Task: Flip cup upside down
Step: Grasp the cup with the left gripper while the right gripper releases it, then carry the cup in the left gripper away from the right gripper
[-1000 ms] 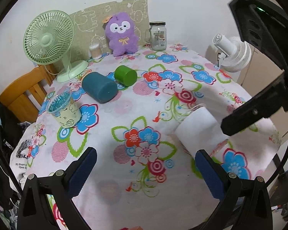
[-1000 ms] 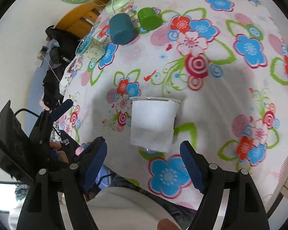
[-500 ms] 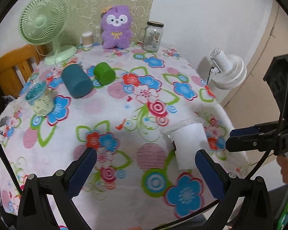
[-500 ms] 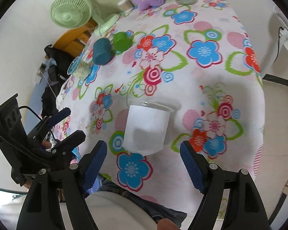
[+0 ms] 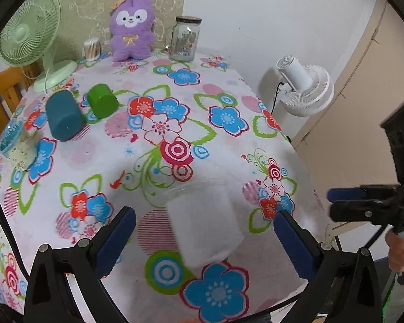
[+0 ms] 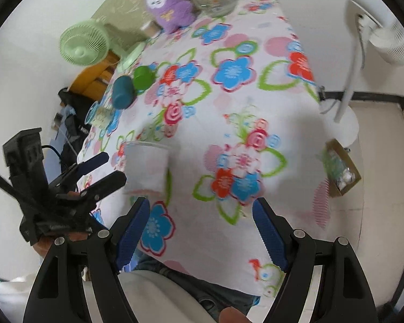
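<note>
**Floral table, cup not yet gripped**

A table w/ floral cloth is shown, wall behind. The cup lies on its side near the front edge, rim away from the viewer, blurred in both views. It is framed by the left claw, jaws spread wide, nothing pinched, no contact seen. The right claw is held beside it, also spread, empty. Further back: teal cup, green cup, jar, plush, fan.

Step judged: approach, pre-grasp. Next move calls for jaws closed across the cup wall, then lift & rotation so the rim is set down.
</note>
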A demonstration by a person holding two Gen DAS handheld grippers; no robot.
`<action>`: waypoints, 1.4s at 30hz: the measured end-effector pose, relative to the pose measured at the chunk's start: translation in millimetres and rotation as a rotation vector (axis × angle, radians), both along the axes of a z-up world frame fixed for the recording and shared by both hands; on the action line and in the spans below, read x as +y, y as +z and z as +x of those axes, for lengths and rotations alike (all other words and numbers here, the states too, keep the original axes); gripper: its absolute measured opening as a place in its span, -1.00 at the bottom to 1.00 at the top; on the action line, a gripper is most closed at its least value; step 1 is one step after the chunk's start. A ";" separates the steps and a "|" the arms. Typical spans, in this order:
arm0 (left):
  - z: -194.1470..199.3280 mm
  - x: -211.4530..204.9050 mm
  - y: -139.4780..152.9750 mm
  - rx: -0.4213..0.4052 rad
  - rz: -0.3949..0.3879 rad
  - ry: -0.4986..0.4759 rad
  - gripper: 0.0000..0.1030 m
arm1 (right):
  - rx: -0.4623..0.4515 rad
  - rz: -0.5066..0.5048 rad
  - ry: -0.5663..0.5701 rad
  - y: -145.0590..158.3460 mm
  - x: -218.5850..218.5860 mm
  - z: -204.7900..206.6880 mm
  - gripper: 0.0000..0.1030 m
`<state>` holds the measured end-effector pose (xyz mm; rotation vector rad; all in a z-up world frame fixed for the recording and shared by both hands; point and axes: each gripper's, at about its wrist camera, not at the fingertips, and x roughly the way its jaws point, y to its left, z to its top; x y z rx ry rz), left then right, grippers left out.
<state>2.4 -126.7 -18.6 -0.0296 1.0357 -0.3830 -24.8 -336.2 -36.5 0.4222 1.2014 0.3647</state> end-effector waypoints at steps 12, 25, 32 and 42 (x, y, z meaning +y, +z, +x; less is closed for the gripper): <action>12.9 -21.7 -40.4 0.070 0.036 -0.032 1.00 | 0.025 0.041 -0.020 -22.3 -16.0 -3.1 0.57; 16.7 -28.9 -57.0 0.059 0.052 -0.060 0.70 | 0.022 0.056 0.014 -26.4 -9.7 -6.3 0.57; 21.4 -18.3 -56.5 0.059 0.042 -0.032 0.48 | 0.018 0.041 0.043 -27.4 -3.3 -7.8 0.57; 21.2 17.1 -25.3 0.099 0.124 -0.136 0.40 | -0.071 -0.036 0.182 -26.2 41.7 -12.3 0.57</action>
